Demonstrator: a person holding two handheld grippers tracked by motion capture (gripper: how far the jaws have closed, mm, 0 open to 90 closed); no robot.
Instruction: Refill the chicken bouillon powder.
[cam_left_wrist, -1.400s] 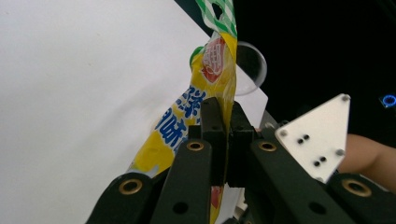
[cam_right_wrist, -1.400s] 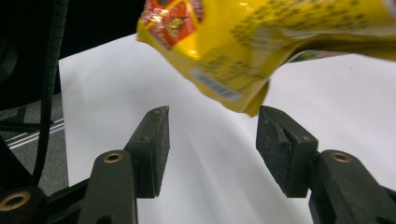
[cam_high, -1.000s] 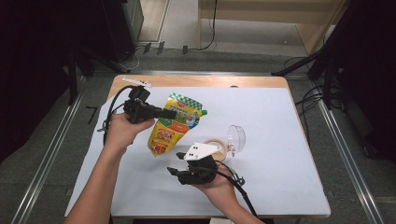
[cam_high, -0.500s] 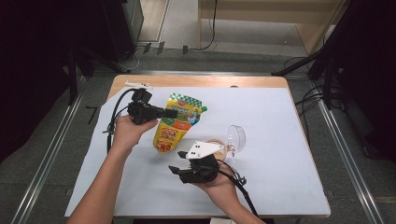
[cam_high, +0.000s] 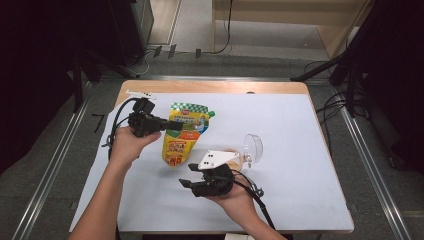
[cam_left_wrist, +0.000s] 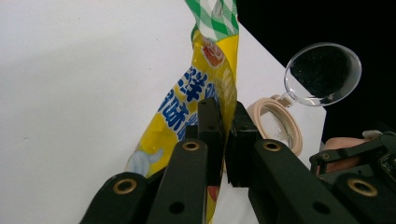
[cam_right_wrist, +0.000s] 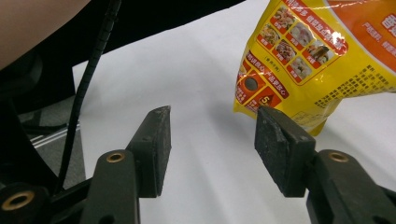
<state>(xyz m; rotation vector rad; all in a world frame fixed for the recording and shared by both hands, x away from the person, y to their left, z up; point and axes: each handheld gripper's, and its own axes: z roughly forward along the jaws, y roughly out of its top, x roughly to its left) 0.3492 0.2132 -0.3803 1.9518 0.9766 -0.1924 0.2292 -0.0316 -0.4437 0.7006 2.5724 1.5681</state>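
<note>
On the white sheet, my left gripper pinches the pouch by its edge, long axis running toward me, while my right gripper waits half-open, empty, just below its bottom corner.

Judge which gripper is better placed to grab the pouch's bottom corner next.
Right: the right gripper has open jaws just short of the yellow pouch bottom corner, while the left gripper is clamped on its edge.
</note>
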